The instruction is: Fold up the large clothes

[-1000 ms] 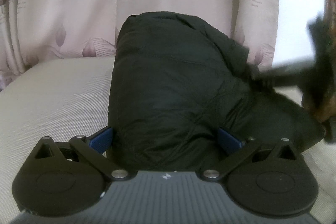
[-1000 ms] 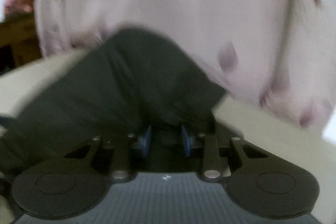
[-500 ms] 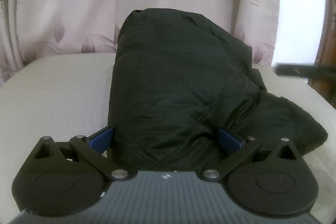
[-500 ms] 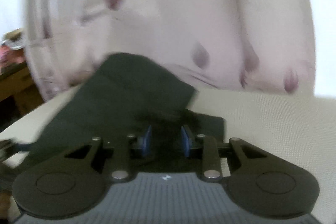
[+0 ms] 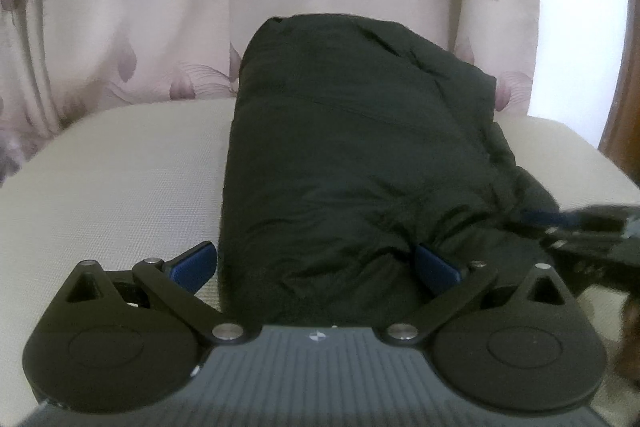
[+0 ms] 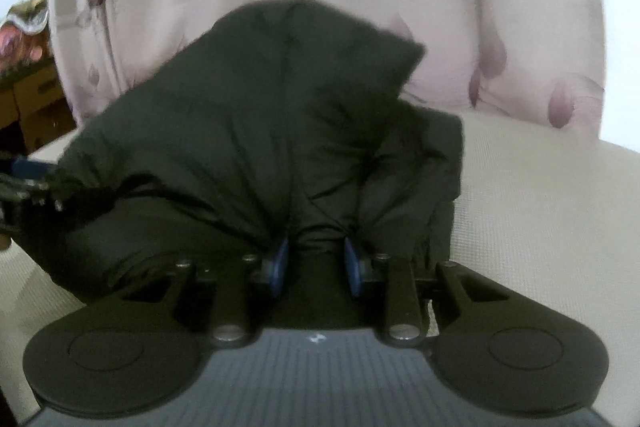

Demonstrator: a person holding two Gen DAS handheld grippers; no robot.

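One dark puffy jacket [image 5: 352, 155] lies folded into a thick bundle on the beige cushion [image 5: 112, 179], w/ its far end against the leaf-print curtain [image 5: 132, 27]. Your left gripper [image 5: 316, 263] stands wide, jaws straddling the near end. Your right gripper [image 6: 316, 263] is narrow, pinching bunched, creased fabric.
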